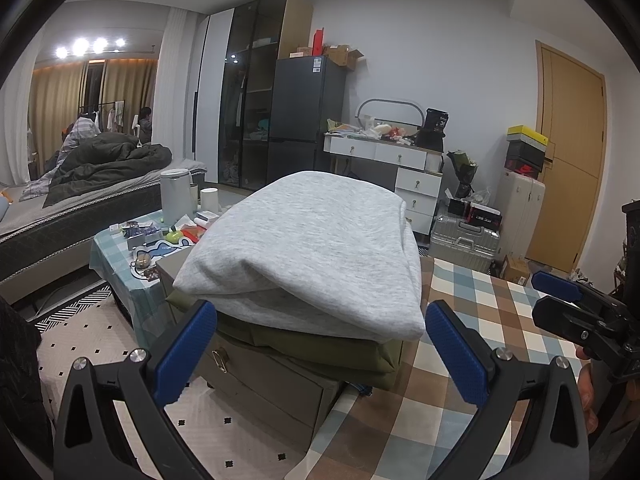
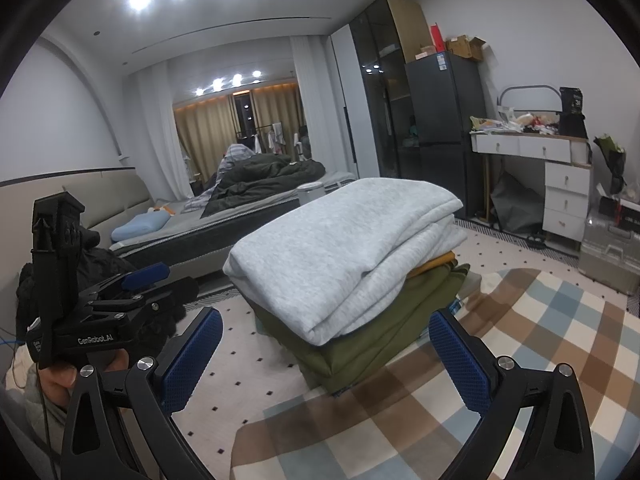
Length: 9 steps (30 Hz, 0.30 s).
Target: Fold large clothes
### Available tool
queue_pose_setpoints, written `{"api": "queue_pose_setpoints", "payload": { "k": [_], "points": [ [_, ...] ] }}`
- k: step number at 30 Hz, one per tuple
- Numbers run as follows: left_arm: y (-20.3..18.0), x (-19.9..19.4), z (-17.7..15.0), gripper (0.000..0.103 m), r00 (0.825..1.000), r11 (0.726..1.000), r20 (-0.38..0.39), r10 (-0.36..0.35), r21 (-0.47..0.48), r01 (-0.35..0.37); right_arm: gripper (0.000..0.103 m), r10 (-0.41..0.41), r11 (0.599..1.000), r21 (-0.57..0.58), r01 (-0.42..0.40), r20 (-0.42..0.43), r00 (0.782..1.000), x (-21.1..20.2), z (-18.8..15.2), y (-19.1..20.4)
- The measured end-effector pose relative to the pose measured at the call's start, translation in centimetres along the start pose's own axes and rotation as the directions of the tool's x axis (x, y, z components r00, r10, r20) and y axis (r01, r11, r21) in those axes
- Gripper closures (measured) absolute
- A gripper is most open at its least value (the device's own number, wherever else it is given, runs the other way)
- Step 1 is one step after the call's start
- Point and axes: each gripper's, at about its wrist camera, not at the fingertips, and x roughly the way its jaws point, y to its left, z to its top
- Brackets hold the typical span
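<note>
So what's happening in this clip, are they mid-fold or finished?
It looks finished, or between garments. A folded light grey garment sits on top of a stack, over a folded olive green one, at the edge of the checked tablecloth. The left gripper and the right gripper are both open and empty, pointed at the stack without touching it.

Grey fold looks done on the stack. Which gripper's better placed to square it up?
Left gripper, probably: open, facing the grey garment's near edge. Right gripper, open too, sits off the stack's corner.
</note>
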Motion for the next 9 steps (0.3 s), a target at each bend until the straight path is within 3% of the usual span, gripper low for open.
{"api": "queue_pose_setpoints", "payload": {
  "k": [9],
  "points": [
    [0.52, 0.02, 0.06, 0.001, 1.000, 1.000, 0.000, -0.022, -0.007, 0.022, 0.000, -0.012, 1.000, 0.016, 0.012, -0.017, 1.000, 0.55, -0.17, -0.16]
  ]
}}
